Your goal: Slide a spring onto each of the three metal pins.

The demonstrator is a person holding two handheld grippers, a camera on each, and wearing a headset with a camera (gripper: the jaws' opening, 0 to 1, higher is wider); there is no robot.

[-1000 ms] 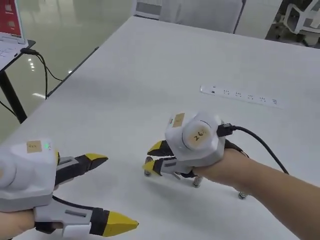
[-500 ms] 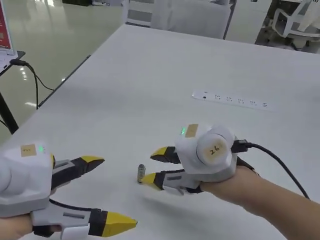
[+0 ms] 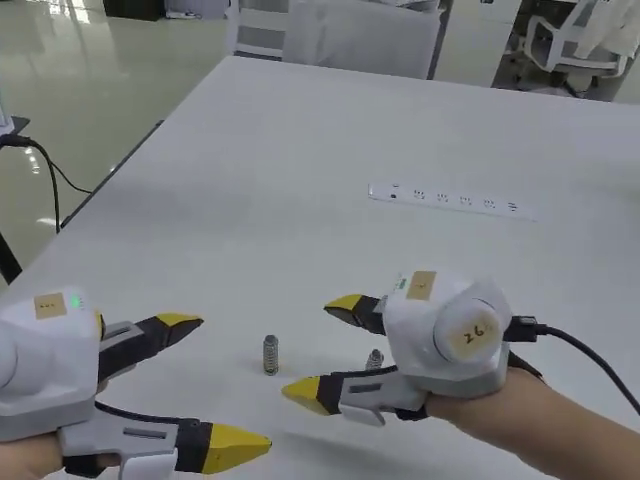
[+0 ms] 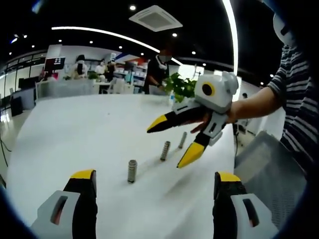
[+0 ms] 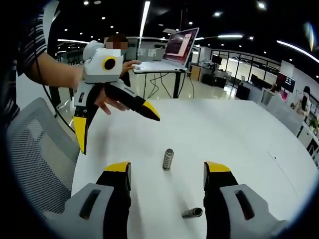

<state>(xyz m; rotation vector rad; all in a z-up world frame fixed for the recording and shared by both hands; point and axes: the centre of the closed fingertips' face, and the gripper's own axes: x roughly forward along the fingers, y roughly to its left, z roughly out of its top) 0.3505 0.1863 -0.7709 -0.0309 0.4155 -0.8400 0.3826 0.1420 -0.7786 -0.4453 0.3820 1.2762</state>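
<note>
Where right gripper looks, spring lying flat

1 white power strip lies flat on the white table, office chair past the far edge, open laptop on a side desk.

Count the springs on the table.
3, by the left gripper view: nearest spring stands upright on the table, middle spring leans beyond it, far spring sits by the right gripper. More may be hidden.
</note>
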